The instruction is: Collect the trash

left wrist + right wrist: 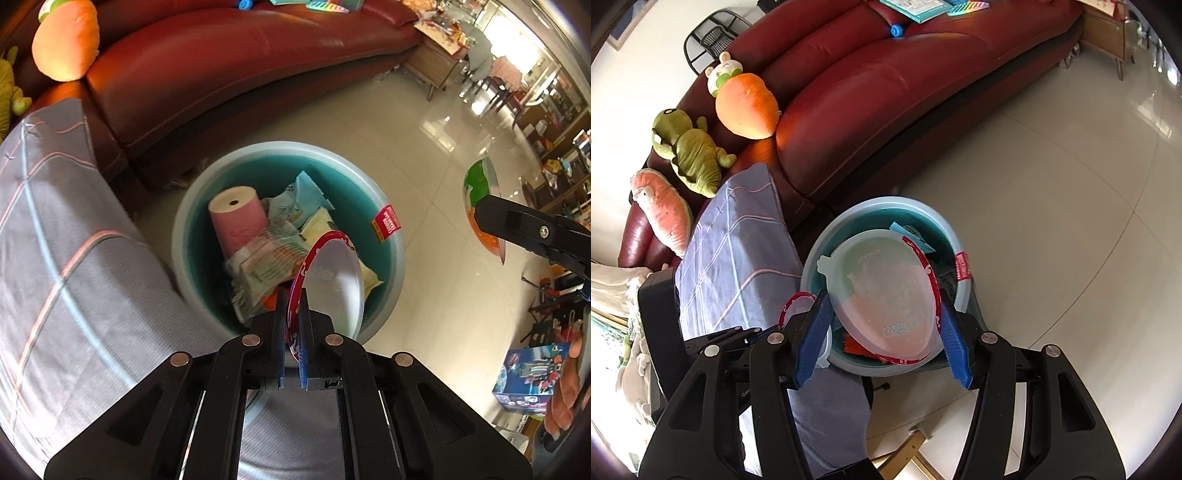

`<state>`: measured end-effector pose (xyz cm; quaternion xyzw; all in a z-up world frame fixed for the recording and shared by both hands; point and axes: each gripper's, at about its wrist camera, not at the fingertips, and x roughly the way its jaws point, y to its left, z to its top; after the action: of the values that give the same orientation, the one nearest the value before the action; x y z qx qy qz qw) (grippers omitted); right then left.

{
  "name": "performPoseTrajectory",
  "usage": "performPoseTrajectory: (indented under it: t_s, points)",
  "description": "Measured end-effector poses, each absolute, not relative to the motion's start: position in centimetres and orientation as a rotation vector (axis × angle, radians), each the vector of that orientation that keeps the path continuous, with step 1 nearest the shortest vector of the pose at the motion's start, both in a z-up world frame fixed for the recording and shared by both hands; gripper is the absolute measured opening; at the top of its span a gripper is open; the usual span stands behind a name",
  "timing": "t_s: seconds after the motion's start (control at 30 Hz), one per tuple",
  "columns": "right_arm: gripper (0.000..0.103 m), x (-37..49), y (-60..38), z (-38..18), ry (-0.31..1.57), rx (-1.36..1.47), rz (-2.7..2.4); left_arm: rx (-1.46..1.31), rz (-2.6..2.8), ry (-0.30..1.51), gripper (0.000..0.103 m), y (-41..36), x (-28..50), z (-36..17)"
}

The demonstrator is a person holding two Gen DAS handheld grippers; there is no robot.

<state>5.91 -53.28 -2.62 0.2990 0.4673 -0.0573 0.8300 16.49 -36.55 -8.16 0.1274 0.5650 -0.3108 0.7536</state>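
Both grippers are above the teal waste bin point(391, 258), which stands on the tiled floor just beside the red leather sofa point(229, 62).

Left gripper point(293, 325): fingers nearly closed, pinching the red-printed rim of a thin clear plastic lid point(338, 280). The lid hangs edge-on over the bin opening, above the wrappers point(273, 266) and the pink paper roll point(240, 221) already inside.

Right gripper point(886, 332): fingers about half spread, the blue pads point(812, 343) bearing on opposite sides of a translucent disposable bowl lid point(882, 295) with a red band. It is held flat over the bin mouth and covers most of it.

Handling, as judged: both lids are light, thin and springy. They will flex under pressure and may pop out of a side grip. The smooth plastic is slippery; the ridged rim is the firmest place to hold. The broad lid may catch on the bin rim; tilting it should let it drop in.
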Motion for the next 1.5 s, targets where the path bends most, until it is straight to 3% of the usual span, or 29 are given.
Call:
performPoseTrajectory:
  t_s: [0.1,0.17,0.2,0.23,0.33,1.03,1.07,1.13,1.3,1.43,1.5]
  points:
    - [0.054,5.9,-53.7,-2.7,1.0,0.633,-0.132,0.285,-0.692,1.243,0.011,-37.4,16.5,-8.5]
    - [0.054,5.8,-53.9,-2.8,1.004,0.633,-0.138,0.295,-0.69,1.253,0.033,-37.9,16.4,-8.8]
    - [0.054,5.9,-53.9,-2.9,1.007,0.633,-0.14,0.298,-0.687,1.253,0.057,-38.0,16.3,-8.7]
    - [0.054,6.0,-53.9,-2.9,1.009,0.633,-0.141,0.303,-0.677,1.241,0.073,-38.0,16.2,-8.6]
    - [0.054,6.2,-53.8,-3.1,1.016,0.633,-0.142,0.314,-0.66,1.204,0.084,-37.9,15.8,-8.0]
    - [0.055,11.0,-48.8,-2.0,1.048,0.521,-0.032,0.183,-0.521,1.19,0.093,-29.5,15.9,-5.4]
    - [0.057,11.2,-48.6,-2.0,1.049,0.518,-0.026,0.177,-0.514,1.192,0.093,-29.3,16.0,-5.4]
    - [0.069,11.6,-48.1,-2.2,1.049,0.516,-0.017,0.16,-0.502,1.2,0.093,-28.5,16.1,-5.4]
    - [0.073,11.0,-47.9,-2.1,1.054,0.523,-0.031,0.144,-0.494,1.202,0.094,-27.7,16.0,-5.0]
    - [0.085,9.9,-47.8,-1.6,1.057,0.5,-0.048,0.131,-0.494,1.198,0.094,-27.5,15.4,-4.8]
    - [0.086,9.4,-47.7,-1.3,1.06,0.481,-0.057,0.119,-0.493,1.203,0.096,-27.4,15.1,-4.8]
